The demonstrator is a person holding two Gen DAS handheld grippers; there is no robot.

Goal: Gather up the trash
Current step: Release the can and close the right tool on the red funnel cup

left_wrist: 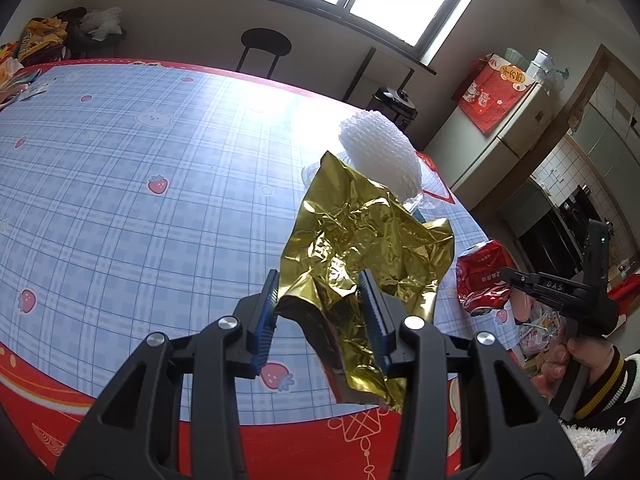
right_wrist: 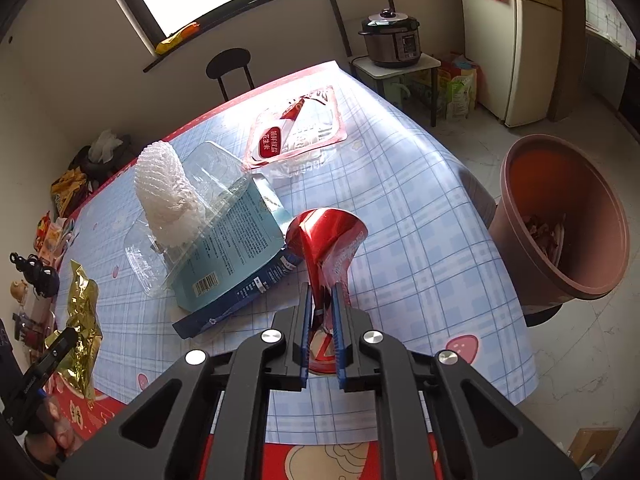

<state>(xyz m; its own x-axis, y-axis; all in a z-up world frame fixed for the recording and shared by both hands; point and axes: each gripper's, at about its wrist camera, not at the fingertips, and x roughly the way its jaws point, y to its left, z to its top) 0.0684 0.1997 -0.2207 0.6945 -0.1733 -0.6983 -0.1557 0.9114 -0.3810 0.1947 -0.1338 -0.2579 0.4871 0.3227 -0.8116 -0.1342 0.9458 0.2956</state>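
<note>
Blue-checked tablecloth (left_wrist: 140,168) with strawberry prints, both grippers carrying trash above it.

Leftmost, the left gripper (left_wrist: 322,316) hangs over the table's near edge with its jaws pinching a crumpled gold foil wrapper (left_wrist: 360,240), which stands up limp between the blue pads; it looks lifted clear so it can be carried off. Mid-table lie a white foam net (right_wrist: 166,196) on a clear plastic clamshell (right_wrist: 208,184), a pale blue box (right_wrist: 236,252) and a red-labelled clear packet (right_wrist: 298,130), apparently still awaiting collection. Further right, the right gripper (right_wrist: 322,320) has its jaws pressed onto a crushed red can (right_wrist: 328,240), held flat end outward and angled forward. Rightmost, beside the table on the floor, a brown bin (right_wrist: 568,216) already holds scraps, likely the destination.
</note>
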